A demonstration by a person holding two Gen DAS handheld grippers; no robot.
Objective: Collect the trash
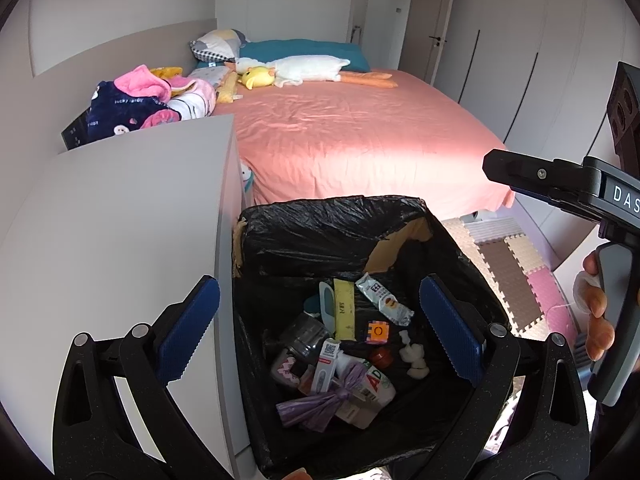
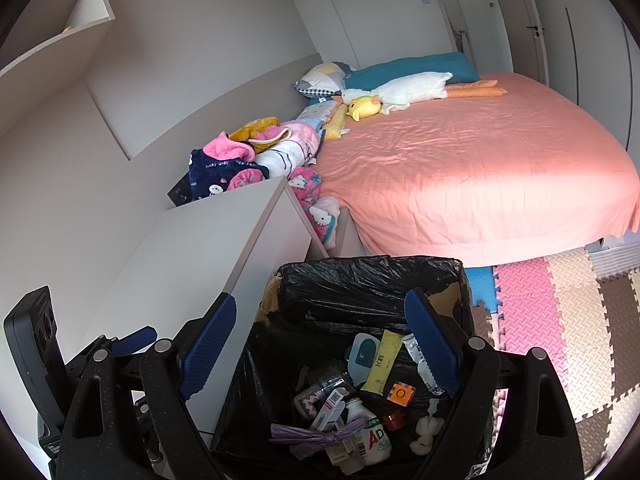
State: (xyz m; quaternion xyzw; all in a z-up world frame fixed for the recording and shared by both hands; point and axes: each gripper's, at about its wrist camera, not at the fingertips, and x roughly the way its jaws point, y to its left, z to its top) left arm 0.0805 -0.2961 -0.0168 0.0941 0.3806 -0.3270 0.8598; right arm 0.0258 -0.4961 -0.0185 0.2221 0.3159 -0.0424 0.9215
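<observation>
We hold both grippers over the trash bin (image 1: 460, 248), a cardboard box lined with a black plastic bag (image 1: 320, 228) that stands on the floor between a white cabinet (image 1: 120, 220) and the foot of the bed (image 1: 360, 132). Our left gripper (image 1: 320, 328) has its jaws spread wide with nothing between them, and the blue pads (image 1: 188, 328) frame the bin's opening. Our right gripper (image 2: 324, 348) is the same, jaws spread and holding nothing, hanging just above the bin's near rim.

The trash lies at the bottom of the bag. We see a purple knotted bag (image 1: 320, 402) nearest to us, lying over a white bottle with green lettering (image 1: 374, 390). Beside it are a slim white box with a QR code (image 1: 326, 362), a yellow stick packet (image 1: 345, 308), a crumpled white snack wrapper (image 1: 386, 300), a small orange cube (image 1: 377, 332), a dark red cap (image 1: 380, 357) and some wadded white tissue (image 1: 414, 358). A dark clear jar (image 1: 306, 334) lies toward the left side.

In the left wrist view, our right hand (image 1: 596, 312) grips the handle of the other gripper at the frame's right edge. Foam puzzle mats (image 2: 560, 340) cover the floor to the right of the bin. Plush toys (image 2: 400, 90) and a pile of clothes (image 2: 244, 164) lie on the pink bed.
</observation>
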